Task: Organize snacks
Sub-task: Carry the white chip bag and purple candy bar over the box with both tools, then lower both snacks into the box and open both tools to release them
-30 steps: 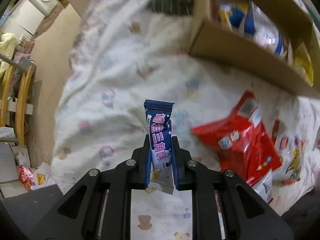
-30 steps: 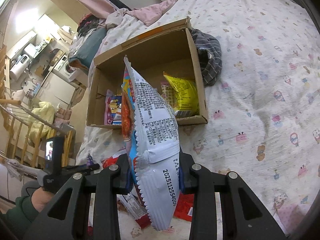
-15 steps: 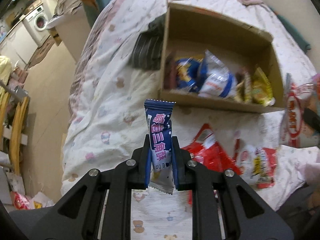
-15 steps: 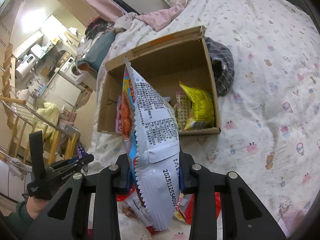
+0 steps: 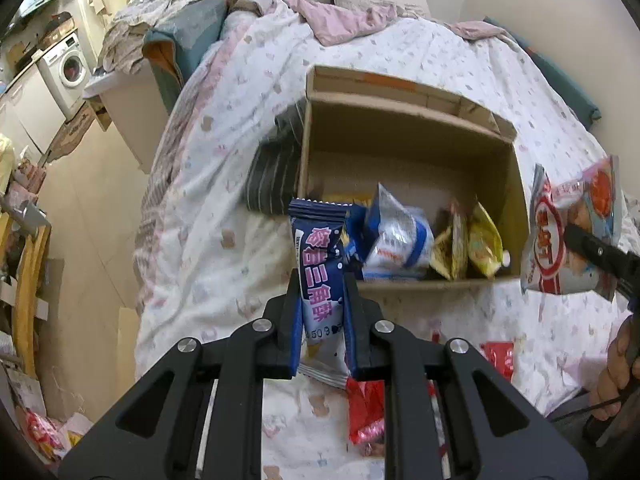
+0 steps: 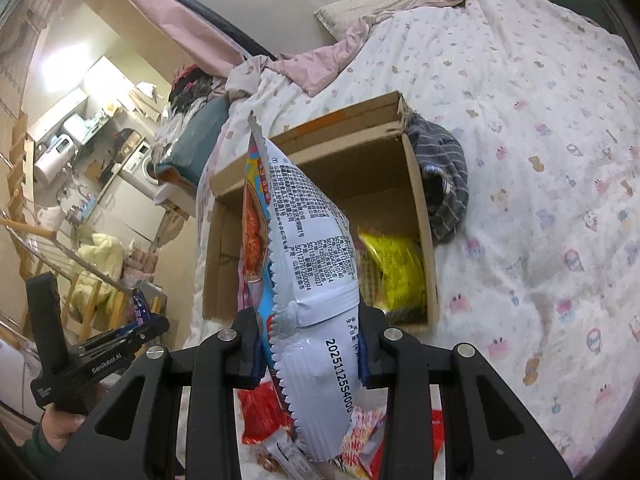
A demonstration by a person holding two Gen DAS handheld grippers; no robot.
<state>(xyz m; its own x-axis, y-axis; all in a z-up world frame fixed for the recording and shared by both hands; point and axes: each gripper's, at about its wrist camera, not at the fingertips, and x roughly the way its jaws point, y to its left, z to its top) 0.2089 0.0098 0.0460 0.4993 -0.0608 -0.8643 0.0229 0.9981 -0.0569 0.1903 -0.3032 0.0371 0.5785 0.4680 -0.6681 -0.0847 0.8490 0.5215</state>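
Observation:
My left gripper (image 5: 323, 300) is shut on a dark blue snack packet (image 5: 320, 276) with pink lettering, held upright above the bed in front of the open cardboard box (image 5: 408, 284). The box holds blue-and-white, yellow and other snack bags. My right gripper (image 6: 308, 320) is shut on a large white and red snack bag (image 6: 304, 248), raised before the same box (image 6: 426, 240). In the left wrist view that bag (image 5: 572, 232) hangs at the right edge. The other hand-held gripper (image 6: 120, 340) with the blue packet shows at lower left in the right wrist view.
Red and other snack packs (image 5: 366, 412) lie loose on the patterned bedspread (image 5: 224, 216) below both grippers. A striped grey garment (image 5: 272, 176) lies against the box's side. The bed's left edge drops to the floor, with a washing machine (image 5: 66, 68) beyond. A hand (image 5: 616, 372) shows at lower right.
The left gripper has risen with the blue packet, so the whole box and its inside now show. The right gripper has moved up and toward the box with its bag.

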